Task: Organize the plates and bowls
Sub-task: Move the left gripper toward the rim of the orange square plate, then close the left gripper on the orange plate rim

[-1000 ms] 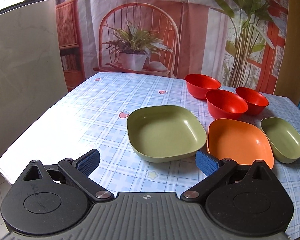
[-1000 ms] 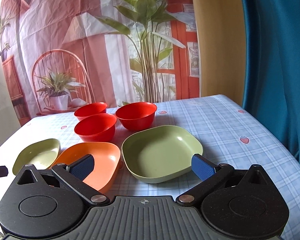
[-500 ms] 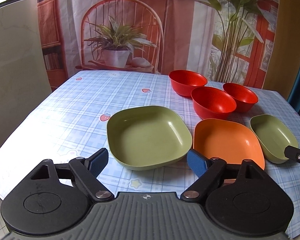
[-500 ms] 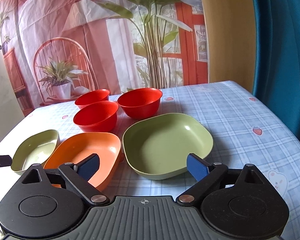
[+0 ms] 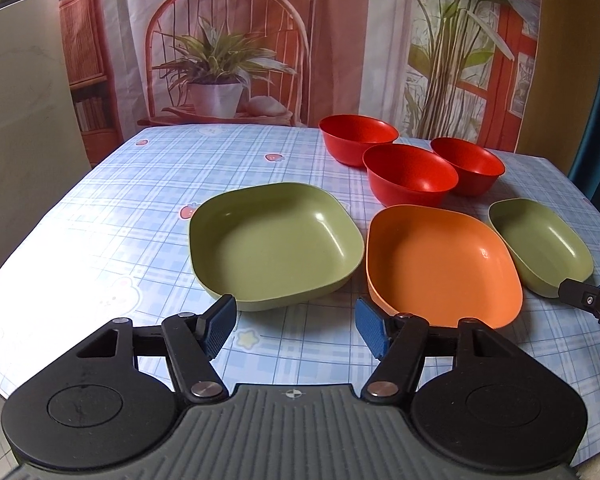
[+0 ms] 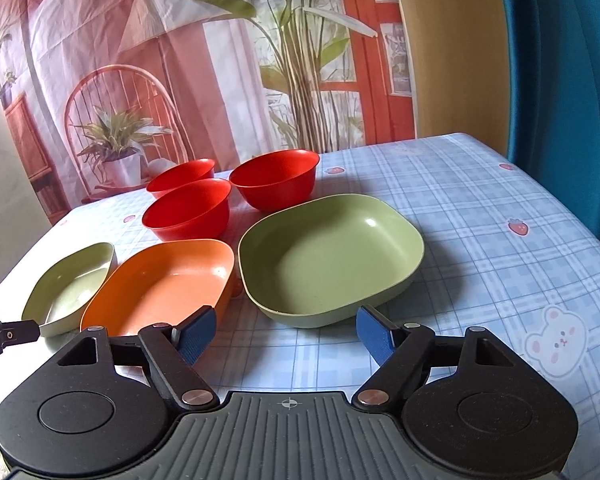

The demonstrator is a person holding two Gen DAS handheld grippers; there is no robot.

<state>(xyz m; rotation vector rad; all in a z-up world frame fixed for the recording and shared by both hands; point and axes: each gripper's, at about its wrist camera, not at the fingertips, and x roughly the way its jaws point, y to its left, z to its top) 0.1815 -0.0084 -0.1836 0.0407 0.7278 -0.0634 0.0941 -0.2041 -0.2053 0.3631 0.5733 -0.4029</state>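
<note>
Three square plates lie in a row on the checked tablecloth, with three red bowls (image 5: 410,174) (image 6: 188,214) clustered behind them. My left gripper (image 5: 296,322) hovers just short of the left green plate (image 5: 276,244) (image 6: 72,288). Its jaws are closing with nothing between them. The orange plate (image 5: 440,264) (image 6: 160,284) sits in the middle. My right gripper (image 6: 286,332) hangs before the near rim of the right green plate (image 6: 332,256) (image 5: 540,244). Its jaws are closing too, on nothing. Each view catches the other gripper's finger at its edge.
The tablecloth (image 5: 148,200) (image 6: 500,240) has bare room left of the plates and to the right. A printed backdrop (image 5: 228,40) hangs behind the far edge. A blue curtain (image 6: 560,80) stands at the right, and the table's left edge (image 5: 32,236) drops off.
Both grippers have come down and closer to the plates, which now look larger. Both pairs of jaws have narrowed. No dish has moved.
</note>
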